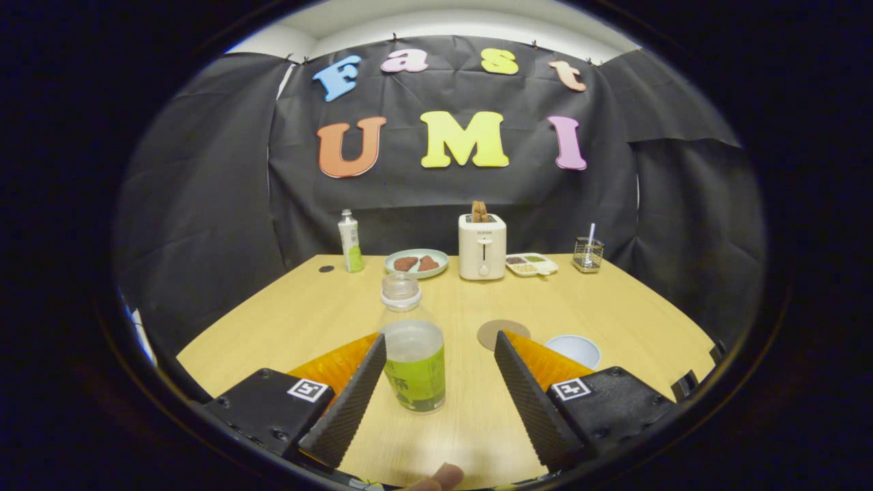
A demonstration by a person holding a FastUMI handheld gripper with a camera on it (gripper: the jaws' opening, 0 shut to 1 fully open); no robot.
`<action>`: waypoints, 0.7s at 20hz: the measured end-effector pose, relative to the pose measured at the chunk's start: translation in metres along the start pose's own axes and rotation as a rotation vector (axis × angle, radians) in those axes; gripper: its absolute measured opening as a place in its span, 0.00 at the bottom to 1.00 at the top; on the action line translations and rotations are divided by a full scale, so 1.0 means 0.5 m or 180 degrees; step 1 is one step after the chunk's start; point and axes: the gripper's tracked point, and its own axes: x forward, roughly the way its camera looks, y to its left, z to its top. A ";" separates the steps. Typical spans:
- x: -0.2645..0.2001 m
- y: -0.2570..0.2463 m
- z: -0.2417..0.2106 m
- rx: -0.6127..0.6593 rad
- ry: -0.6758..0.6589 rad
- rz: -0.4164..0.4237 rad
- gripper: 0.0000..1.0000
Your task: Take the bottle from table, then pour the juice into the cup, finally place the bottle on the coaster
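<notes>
Clear bottle [412,348] stands upright between the wide-spread fingers [372,375], close beside the left one.

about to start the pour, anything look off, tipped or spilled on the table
Nothing spilled or tipped. The juice bottle stands upright and uncapped between the open gripper's fingers, nearer the left one. The coaster and cup sit apart beyond the right finger.

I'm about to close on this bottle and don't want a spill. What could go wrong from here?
1. The bottle has no cap and sits nearer one finger of the open tongs; closing off-centre could tip it.
2. The cup and coaster lie close together beyond the other finger, so a swing could knock the cup.
</notes>
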 end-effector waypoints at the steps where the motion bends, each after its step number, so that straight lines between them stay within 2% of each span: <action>1: 0.007 0.006 -0.003 0.0000 0.0013 0.0027 1.00; 6: 0.054 0.041 -0.034 -0.0095 0.0193 0.0096 1.00; 14: 0.095 0.058 -0.039 -0.0126 0.0147 -0.0062 1.00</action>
